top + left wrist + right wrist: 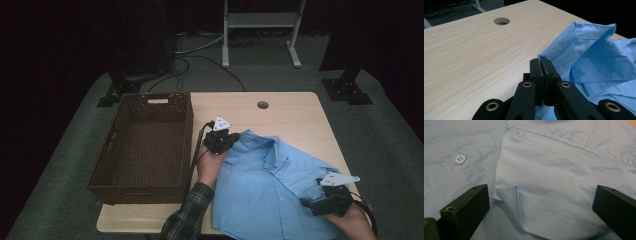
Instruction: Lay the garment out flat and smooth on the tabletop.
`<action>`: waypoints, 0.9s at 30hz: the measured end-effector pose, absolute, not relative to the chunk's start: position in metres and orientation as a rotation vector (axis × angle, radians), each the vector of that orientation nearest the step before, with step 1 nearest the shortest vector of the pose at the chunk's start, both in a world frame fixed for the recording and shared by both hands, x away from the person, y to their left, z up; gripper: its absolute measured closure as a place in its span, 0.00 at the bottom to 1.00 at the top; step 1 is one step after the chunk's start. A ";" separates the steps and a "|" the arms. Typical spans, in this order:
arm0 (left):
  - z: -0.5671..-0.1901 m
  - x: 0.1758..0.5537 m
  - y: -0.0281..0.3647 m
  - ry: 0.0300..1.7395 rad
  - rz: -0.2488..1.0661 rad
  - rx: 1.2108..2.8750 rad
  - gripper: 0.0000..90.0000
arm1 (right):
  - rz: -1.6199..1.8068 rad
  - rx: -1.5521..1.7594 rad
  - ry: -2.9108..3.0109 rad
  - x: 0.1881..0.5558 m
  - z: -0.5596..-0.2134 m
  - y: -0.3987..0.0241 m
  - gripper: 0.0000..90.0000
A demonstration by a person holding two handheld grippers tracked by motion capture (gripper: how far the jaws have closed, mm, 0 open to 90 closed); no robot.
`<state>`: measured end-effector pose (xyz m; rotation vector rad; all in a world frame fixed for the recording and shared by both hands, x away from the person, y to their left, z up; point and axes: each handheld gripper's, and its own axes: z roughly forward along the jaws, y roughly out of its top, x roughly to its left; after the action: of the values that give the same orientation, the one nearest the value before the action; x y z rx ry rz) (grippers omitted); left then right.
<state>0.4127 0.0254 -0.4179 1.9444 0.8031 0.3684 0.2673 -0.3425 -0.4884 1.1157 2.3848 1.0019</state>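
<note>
You are working a light blue button-up shirt (270,185) that is lying spread across the right half of the tabletop (295,115), its hem reaching the near edge and its collar pointing toward the far edge. A brown woven basket (142,145) is sitting empty along the left edge, likely waiting to take the shirt once it is folded.

Your left gripper (220,140) is sitting at the shirt's far-left corner, close beside the basket's right wall. In the left gripper view its jaws are pressed together, and a fold of the sleeve or shoulder cloth (574,45) is rising straight from their tips, so you are pinching that edge of fabric. Holding it there is giving you a handle to lift or fold that side over.

Your right gripper (327,202) is hovering at the shirt's near-right part, close to the tabletop's right edge. In the right gripper view its jaws are standing wide apart, with a folded sleeve cuff (541,205) lying between them and a white button (460,159) off to the left. The pads are not pressing on the cloth, so nothing is gripped on this side; you appear to be lining up on that sleeve before closing.
</note>
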 end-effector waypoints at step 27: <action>-0.452 0.439 0.043 1.019 0.461 1.979 0.99 | 1.002 1.114 2.384 0.267 -0.488 -0.343 0.00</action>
<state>0.4385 0.0432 -0.4516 1.9787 1.0191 0.4612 0.2674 -0.3426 -0.4884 1.1138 2.3840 1.0021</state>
